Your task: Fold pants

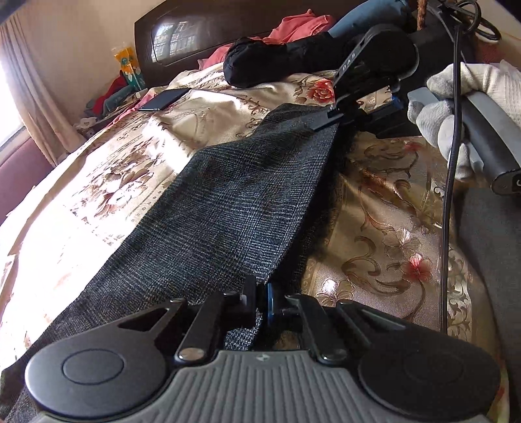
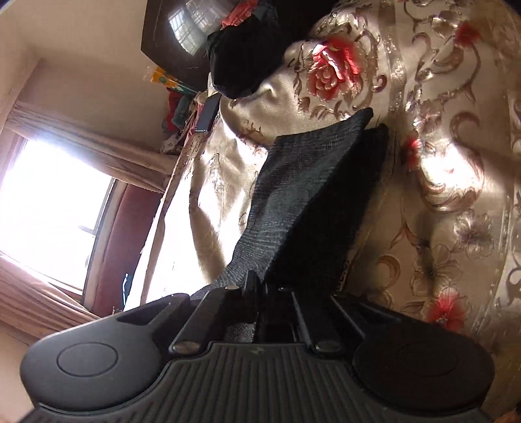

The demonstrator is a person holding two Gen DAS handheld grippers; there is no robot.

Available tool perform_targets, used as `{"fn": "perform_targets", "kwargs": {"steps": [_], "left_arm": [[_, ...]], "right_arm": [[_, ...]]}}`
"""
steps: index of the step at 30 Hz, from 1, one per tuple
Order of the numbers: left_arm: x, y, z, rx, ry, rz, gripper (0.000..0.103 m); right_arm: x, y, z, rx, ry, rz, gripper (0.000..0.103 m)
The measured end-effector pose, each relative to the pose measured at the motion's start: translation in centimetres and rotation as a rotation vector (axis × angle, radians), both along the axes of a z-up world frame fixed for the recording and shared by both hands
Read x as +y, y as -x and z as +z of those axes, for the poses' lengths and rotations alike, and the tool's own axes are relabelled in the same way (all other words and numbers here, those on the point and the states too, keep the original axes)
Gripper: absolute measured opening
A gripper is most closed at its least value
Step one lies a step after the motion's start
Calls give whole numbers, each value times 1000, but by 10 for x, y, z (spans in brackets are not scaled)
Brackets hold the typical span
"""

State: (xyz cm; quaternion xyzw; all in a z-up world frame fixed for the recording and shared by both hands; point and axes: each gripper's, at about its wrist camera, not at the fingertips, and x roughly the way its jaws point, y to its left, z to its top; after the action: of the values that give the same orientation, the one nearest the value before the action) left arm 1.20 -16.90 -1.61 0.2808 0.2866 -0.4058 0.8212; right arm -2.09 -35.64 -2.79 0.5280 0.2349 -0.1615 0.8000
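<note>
The dark grey woven pants (image 1: 234, 201) stretch in a long band over the floral bed cover. My left gripper (image 1: 262, 304) is shut on the near edge of the pants. My right gripper (image 1: 325, 121), held by a white-gloved hand, is shut on the far end of the pants and lifts it a little. In the right wrist view the right gripper (image 2: 260, 289) pinches the cloth, and the pants (image 2: 309, 201) hang away from it in two layers toward the bed.
The bed cover (image 1: 384, 234) is cream with red flowers. A black bundle (image 1: 260, 65) and pink clothes (image 1: 299, 26) lie by the dark headboard (image 1: 182, 35). A phone (image 1: 162, 99) lies on the bed's far left. A black cable (image 1: 451, 182) hangs at the right. A window (image 2: 49, 208) is at left.
</note>
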Motion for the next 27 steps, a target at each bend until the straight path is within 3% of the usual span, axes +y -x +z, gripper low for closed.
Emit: {"fn": "perform_targets", "kwargs": {"steps": [3, 4, 5, 8, 11, 15, 19, 22, 27], "left_arm": [[2, 0, 1, 7, -2, 4, 20], [3, 0, 2, 11, 2, 9, 20], [4, 0, 2, 12, 2, 9, 20], [2, 2, 1, 0, -5, 4, 20], [1, 2, 2, -2, -9, 6, 20], [-1, 1, 2, -2, -14, 7, 20], [2, 1, 2, 0, -9, 4, 20], [2, 1, 1, -5, -15, -1, 20], [11, 4, 2, -11, -30, 6, 20]], "right_arm": [[-18, 9, -15, -46, -144, -54, 10], [-23, 12, -15, -56, -154, -96, 16], [-29, 15, -15, -60, -139, -132, 21], [-48, 12, -13, -34, -67, -167, 18], [-62, 2, -5, 9, 7, -165, 5], [-61, 0, 2, 19, 38, -157, 4], [-50, 26, 7, -43, 58, -177, 4], [-57, 17, -9, 53, 44, -155, 4], [-61, 20, 0, 8, 63, -156, 9]]}}
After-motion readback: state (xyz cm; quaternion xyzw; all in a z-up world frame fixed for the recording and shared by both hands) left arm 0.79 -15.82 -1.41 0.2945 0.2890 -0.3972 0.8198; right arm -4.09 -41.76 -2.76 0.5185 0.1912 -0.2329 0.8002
